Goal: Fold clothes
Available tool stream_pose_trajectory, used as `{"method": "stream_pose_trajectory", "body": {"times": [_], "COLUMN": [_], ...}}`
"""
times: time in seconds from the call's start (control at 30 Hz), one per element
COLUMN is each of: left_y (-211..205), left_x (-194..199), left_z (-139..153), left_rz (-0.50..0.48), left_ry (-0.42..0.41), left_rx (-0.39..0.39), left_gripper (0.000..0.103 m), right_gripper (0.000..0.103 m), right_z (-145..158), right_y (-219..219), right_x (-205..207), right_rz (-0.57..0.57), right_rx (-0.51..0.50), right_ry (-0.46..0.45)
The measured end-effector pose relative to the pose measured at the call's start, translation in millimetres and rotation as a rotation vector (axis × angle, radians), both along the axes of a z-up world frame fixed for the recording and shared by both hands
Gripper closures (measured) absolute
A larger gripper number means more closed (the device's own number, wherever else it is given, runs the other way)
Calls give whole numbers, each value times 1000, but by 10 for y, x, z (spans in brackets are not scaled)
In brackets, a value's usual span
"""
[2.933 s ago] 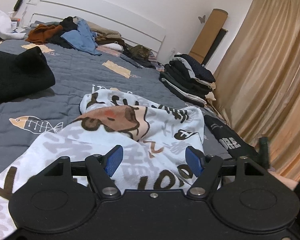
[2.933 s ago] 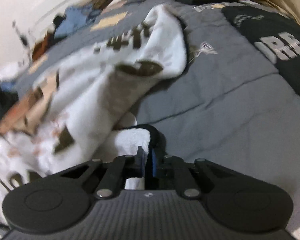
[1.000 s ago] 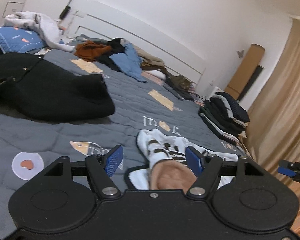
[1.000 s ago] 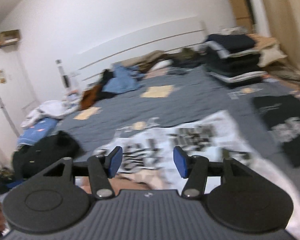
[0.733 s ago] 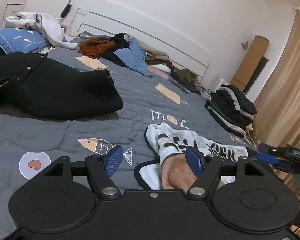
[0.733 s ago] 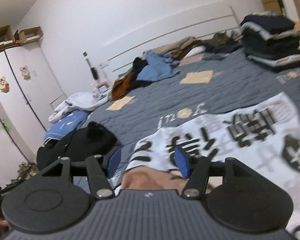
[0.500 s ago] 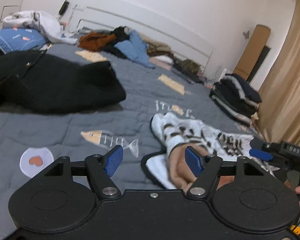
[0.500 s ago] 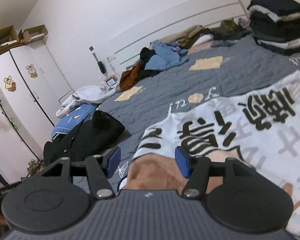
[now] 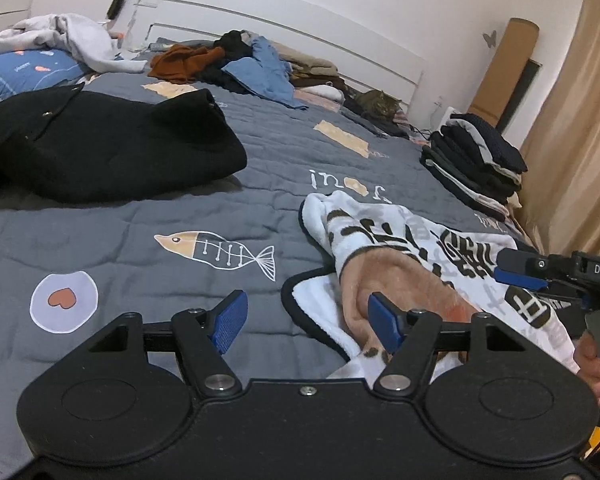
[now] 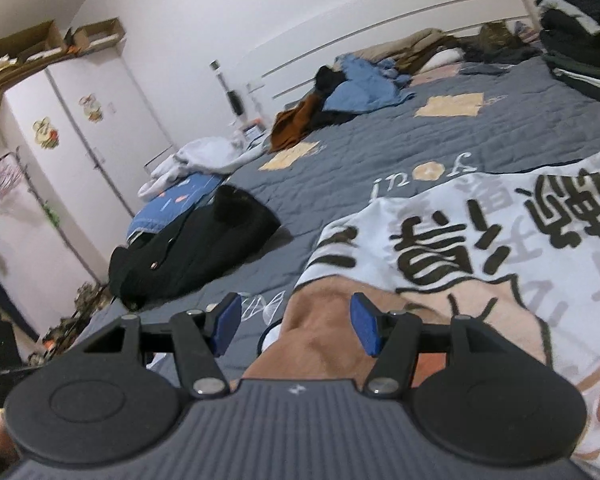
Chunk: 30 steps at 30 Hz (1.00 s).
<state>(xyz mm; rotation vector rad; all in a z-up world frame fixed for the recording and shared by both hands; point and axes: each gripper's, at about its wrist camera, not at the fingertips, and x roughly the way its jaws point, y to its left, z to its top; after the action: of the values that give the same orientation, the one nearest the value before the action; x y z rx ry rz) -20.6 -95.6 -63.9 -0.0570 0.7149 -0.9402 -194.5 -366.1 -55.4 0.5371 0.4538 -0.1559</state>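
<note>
Both grippers, left (image 9: pixel 303 322) and right (image 10: pixel 296 325), hover with jaws apart, empty; a shallow pinch could bunch the blanket (image 9: pixel 400 248) crooked

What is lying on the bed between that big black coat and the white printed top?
Nothing but bare grey quilt with a printed fish; the left wrist view shows it between the black coat and the white printed top.

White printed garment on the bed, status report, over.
Left gripper and right gripper open, holding nothing. White printed garment spread on quilt, partly folded. Black coat alongside, clear.
</note>
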Motion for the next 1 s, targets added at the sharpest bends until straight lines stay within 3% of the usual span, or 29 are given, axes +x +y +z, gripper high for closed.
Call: {"method": "stream_pose_trajectory", "body": {"times": [0.57,1.0], "left_y": [-388,-897], "left_x": [333,637], "left_z": [-109,-595], "left_rz": [-29,-63], "left_ry": [80,168], "left_rx": [58,165], "left_gripper": [38,45], "right_gripper": [44,43], "right_z": [8,34], "right_y": [141,103], "right_x": [221,256], "right_rz": [141,162], "right_rx": [67,92], "right_ry": [9,-4]}}
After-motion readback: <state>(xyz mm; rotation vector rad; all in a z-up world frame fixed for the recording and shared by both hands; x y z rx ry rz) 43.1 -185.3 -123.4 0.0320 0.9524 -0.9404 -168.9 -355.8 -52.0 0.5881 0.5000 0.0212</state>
